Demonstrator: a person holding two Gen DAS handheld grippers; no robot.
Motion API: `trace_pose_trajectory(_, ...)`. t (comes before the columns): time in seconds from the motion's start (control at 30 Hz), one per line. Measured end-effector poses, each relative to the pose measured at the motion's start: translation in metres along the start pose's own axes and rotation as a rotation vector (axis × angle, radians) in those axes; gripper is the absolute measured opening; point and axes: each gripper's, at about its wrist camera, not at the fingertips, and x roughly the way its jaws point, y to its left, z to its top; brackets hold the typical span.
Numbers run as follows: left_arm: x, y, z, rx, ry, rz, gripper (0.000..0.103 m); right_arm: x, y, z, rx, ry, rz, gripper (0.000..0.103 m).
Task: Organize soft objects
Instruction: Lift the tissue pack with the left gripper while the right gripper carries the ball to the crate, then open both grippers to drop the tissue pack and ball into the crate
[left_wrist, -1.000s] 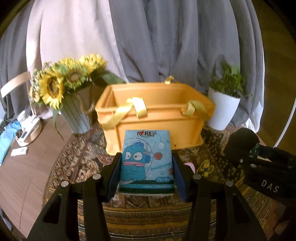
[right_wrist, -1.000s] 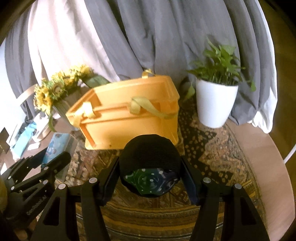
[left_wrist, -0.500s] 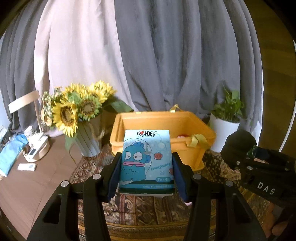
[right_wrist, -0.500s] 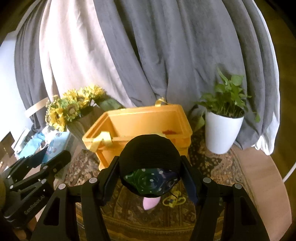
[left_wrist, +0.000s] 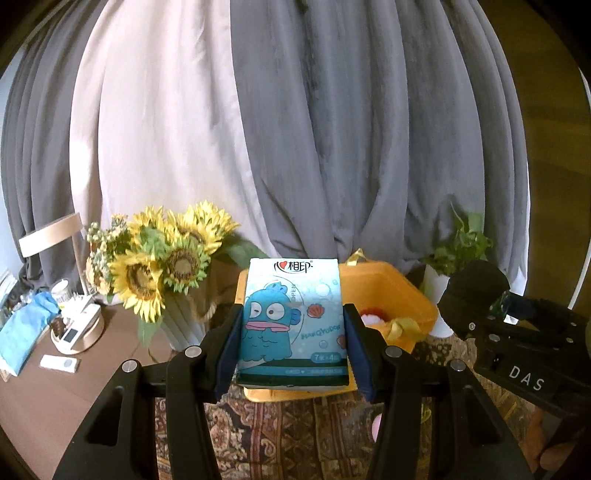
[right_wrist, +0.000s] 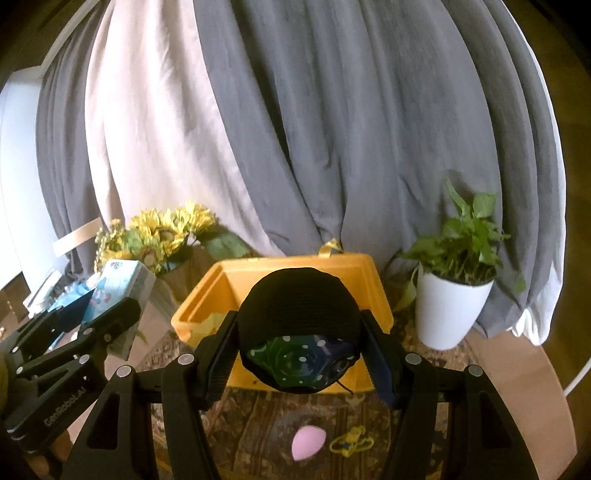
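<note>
My left gripper (left_wrist: 291, 354) is shut on a blue tissue pack (left_wrist: 293, 317) with a cartoon fish, held upright above the near side of the orange basket (left_wrist: 391, 291). My right gripper (right_wrist: 299, 354) is shut on a black cap (right_wrist: 299, 314) with a dotted dark lining, held above the orange basket (right_wrist: 373, 280). Something red and white (left_wrist: 373, 315) lies inside the basket. A pink egg-shaped sponge (right_wrist: 307, 441) and a yellow hair tie (right_wrist: 351, 445) lie on the patterned cloth below. The left gripper with the pack shows in the right wrist view (right_wrist: 110, 295).
A sunflower bouquet (left_wrist: 159, 258) in a ribbed vase stands left of the basket. A white pot with a green plant (right_wrist: 448, 302) stands to its right. Grey and white curtains hang behind. Small items (left_wrist: 70, 332) sit on the wooden table at far left.
Both grippers have risen with their loads, so the basket and table sit lower and farther in view. The basket's inside and the pink sponge have come into sight.
</note>
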Motion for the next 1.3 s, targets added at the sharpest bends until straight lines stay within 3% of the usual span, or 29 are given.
trace_pose_trajectory(0.8, 0.070, 0.013, 0.048, -0.005, -0.042, -0.003, 0.052, 0.079, -0.004, 0.050, -0.028, -0.026, 0.019, 0.064)
trace_pose_trajectory(1.0, 0.101, 0.015, 0.054, -0.004, -0.030, -0.003, 0.052, 0.111, -0.011, 0.055, -0.022, 0.007, 0.021, 0.064)
trace_pose_trajectory(1.3, 0.154, 0.020, 0.051, -0.031, 0.058, -0.049, 0.052, 0.161, -0.023, 0.058, 0.030, 0.114, 0.016, 0.064)
